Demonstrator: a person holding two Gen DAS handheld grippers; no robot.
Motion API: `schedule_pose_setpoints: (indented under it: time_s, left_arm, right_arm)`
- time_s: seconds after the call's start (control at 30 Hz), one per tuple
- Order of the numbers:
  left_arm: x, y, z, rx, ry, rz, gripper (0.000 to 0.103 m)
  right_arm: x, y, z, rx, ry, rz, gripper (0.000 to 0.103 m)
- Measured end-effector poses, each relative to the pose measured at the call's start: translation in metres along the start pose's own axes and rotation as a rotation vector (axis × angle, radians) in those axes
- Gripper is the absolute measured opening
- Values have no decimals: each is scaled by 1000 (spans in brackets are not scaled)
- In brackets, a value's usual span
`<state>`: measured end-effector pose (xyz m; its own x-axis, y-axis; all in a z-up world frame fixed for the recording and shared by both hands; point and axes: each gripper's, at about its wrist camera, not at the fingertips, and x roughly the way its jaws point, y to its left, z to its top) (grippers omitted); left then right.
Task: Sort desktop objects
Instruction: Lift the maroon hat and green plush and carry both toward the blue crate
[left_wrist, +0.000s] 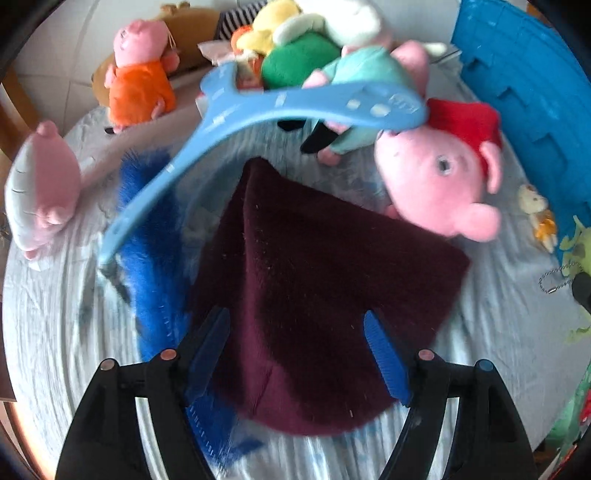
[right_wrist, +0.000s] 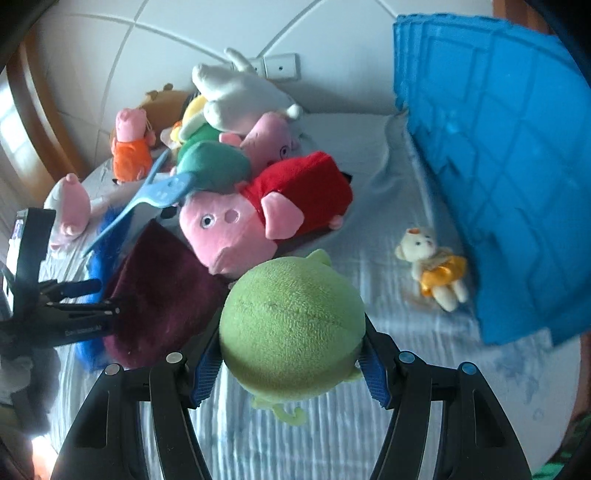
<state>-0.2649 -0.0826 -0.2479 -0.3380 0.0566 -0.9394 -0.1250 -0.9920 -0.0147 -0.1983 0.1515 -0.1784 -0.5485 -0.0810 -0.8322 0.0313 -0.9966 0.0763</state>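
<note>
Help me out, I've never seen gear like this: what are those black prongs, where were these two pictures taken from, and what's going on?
The prongs are hand-held grippers, each carrying its own camera looking along its fingers. In the left camera's picture, the left gripper is open over a maroon plush cloth on the pale bedsheet. In the right one, the right gripper squeezes a green plush toy. Around lie a pink pig plush, a small teddy bear, a blue hanger and a blue crate.

pink pig plush toys (right_wrist: 229, 236): at least 4 | small bear dolls (right_wrist: 436, 266): 1 | green plush balls (right_wrist: 291, 328): 1 | blue crates (right_wrist: 498, 177): 1 | maroon cloths (left_wrist: 314, 288): 1 | blue hangers (left_wrist: 258, 107): 1
</note>
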Motion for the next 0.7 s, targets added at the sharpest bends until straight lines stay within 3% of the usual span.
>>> schedule_pose_setpoints:
  time_s: [0.1, 0.27, 0.33, 0.37, 0.4, 0.7]
  left_arm:
    - [23, 4, -2, -12, 37, -9, 75]
    - [30, 7, -8, 0, -2, -25, 74]
    - [26, 8, -11, -1, -35, -23, 49]
    - [23, 9, -12, -7, -42, -23, 21]
    - [20, 11, -13, -15, -42, -25, 18]
    - [-56, 6, -19, 9, -163, -47, 17]
  right_arm:
    - [23, 1, 5, -8, 25, 18, 65]
    - [53, 9, 10, -22, 60, 33, 65]
    - [61, 12, 10, -21, 70, 32, 65]
    - [65, 13, 9, -20, 76, 28, 65]
    - [68, 14, 9, -20, 81, 27, 65]
    - [40, 30, 10, -41, 33, 28, 65]
